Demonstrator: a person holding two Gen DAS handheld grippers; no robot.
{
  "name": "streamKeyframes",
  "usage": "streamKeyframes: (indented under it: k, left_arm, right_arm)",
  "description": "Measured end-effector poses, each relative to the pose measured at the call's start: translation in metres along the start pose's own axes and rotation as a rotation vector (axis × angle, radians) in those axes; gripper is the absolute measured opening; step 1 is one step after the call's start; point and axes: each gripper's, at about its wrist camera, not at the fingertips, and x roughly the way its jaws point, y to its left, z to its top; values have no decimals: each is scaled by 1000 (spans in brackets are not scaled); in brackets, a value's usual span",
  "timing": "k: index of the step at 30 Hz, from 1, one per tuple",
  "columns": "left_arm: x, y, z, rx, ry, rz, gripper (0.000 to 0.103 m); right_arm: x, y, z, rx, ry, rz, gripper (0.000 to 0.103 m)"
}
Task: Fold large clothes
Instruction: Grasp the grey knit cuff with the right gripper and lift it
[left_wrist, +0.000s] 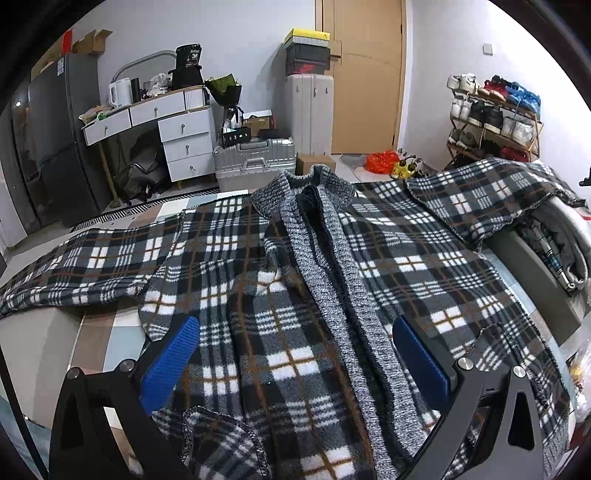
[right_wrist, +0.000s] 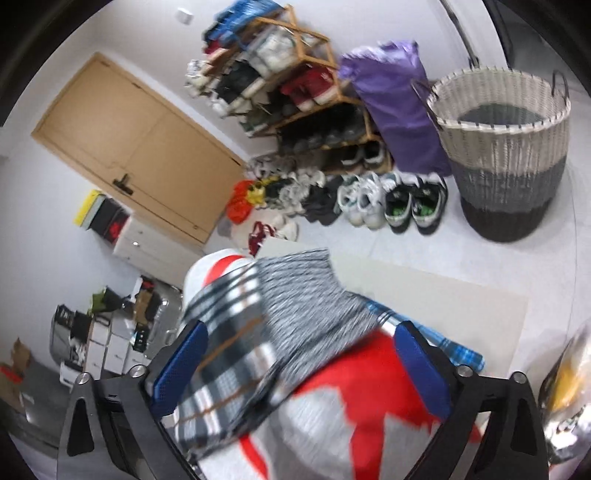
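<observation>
A large plaid fleece jacket (left_wrist: 258, 302) with a grey knit collar and placket (left_wrist: 332, 280) lies spread open on the bed, sleeves out to both sides. My left gripper (left_wrist: 295, 350) is open just above the jacket's front, its blue pads either side of the placket. In the right wrist view, blurred by motion, my right gripper (right_wrist: 299, 354) is open over the jacket's plaid sleeve and grey cuff (right_wrist: 288, 295), which lies on a red, white and grey garment (right_wrist: 354, 406).
Beyond the bed are a white desk with drawers (left_wrist: 173, 125), silver suitcases (left_wrist: 255, 158), a door (left_wrist: 365, 74) and a shoe rack (left_wrist: 495, 118). A woven laundry basket (right_wrist: 506, 158), a purple bag (right_wrist: 395, 103) and shoes (right_wrist: 373, 199) stand on the floor. More clothes (left_wrist: 561, 240) lie at the bed's right.
</observation>
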Motion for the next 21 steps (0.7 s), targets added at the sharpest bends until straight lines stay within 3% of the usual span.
streamKeyframes:
  k: [3,4,6,8,10,14,21]
  left_arm:
    - [2,1,0,6,10,11,102]
    - [3,0,2,7,11,14,102]
    - [1,1,1,5,13,16,102]
    - [0,1,1,6,11,19,102]
    - [-2,1,2,5,7,17,102]
    - [-7,3,2,1,-1,11,102]
    - [-25,25,0,-43,-42,26,102]
  right_arm:
    - [14,-3,7,23,20,-64,73]
    - [14,0,5,17,21,-86,54]
    - [14,2,6,8,6,-72,42]
    - [8,10,6,-9,-31,-81,19]
    - [-3,22,4,-49,-84,-78,12]
    - [-28,61,-1,-197,-185,-81,8]
    - [-70,175,-42,-477,-309,-10,7]
